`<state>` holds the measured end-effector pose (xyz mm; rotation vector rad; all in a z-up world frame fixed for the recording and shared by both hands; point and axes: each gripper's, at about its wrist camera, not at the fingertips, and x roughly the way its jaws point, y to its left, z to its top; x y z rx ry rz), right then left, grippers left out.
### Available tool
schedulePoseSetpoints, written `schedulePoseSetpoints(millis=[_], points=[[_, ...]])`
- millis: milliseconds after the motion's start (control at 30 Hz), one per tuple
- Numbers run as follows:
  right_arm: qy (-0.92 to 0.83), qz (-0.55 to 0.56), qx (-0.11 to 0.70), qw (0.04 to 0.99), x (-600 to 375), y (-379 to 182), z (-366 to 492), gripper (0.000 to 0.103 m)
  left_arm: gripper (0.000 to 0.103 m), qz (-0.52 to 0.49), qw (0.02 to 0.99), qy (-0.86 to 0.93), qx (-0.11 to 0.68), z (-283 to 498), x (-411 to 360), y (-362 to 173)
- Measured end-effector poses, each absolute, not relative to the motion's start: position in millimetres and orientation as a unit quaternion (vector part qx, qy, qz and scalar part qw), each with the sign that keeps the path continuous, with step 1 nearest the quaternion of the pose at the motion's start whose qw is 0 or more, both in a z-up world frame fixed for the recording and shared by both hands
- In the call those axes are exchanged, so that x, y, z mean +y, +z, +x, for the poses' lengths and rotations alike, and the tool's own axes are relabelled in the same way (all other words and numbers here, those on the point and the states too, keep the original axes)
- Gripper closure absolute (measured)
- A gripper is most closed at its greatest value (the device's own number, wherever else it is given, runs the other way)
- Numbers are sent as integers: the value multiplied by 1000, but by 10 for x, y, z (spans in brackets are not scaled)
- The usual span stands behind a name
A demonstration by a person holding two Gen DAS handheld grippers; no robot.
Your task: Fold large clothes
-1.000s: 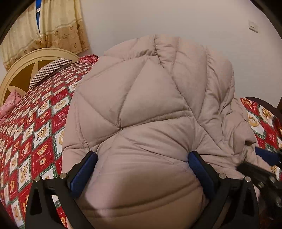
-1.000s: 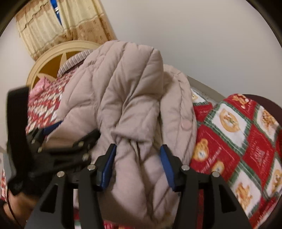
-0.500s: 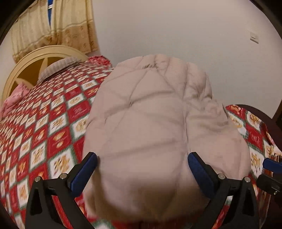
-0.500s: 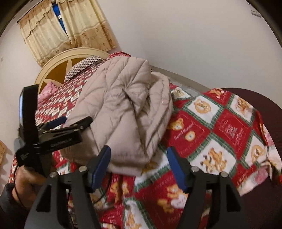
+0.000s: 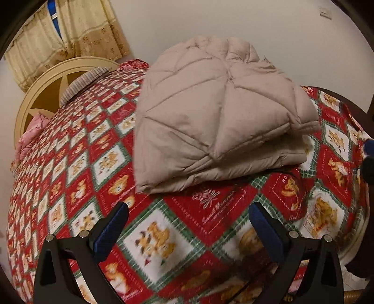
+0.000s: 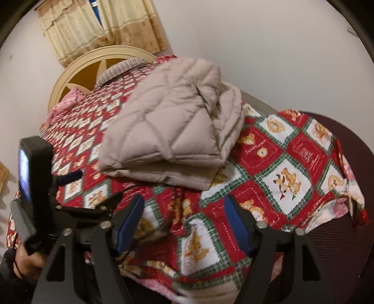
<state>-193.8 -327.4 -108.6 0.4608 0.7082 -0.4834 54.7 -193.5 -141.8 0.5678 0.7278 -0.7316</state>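
Your left gripper (image 5: pixel 188 224) hangs with jaws wide apart and empty above the teddy-bear quilt (image 5: pixel 77 168); the folded beige puffer jacket (image 5: pixel 217 112) lies just beyond.

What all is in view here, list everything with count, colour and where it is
puffer jacket: one, beige, quilted, folded, lying on the bedspread.
bedspread: one, red, white and green with bear squares, covering the bed.
headboard: one, cream, rounded, at the far end.
striped pillow: one, grey-striped, by the headboard.
pink cloth: one, pink, at the bed's far left edge.
curtains: cream, patterned, upper left.
wall switch: one, pale, upper right wall.
left gripper: black with blue pads, open, nothing between them.
right gripper: same, jaws opening, nothing between them.
hand: one, on the left gripper's handle.
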Motion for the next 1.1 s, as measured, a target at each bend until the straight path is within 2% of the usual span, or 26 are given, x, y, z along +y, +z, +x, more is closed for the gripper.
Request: schedulePoseSetpoints(millis=[67,167,367,700,1100], points=[[-232,211,328,891,-3187,-947,-2013,14,1,255,835,-347,344,528,-1849,-1317],[-240,189,317,898,-3116,-789,-2086,10,1,254,836,-349,339,494,-1784,-1207],[-275,153,255,914,-2965,-418,-2227,6,1,253,857,-333,301,402,-1660,-908],[-279,118,171,937,-2810,124,-2332,0,1,197,902,-324,206,268,-1353,-193],[-270,55,67,959,-2660,528,-2267,0,1,130,921,-338,142,219,-1346,445]])
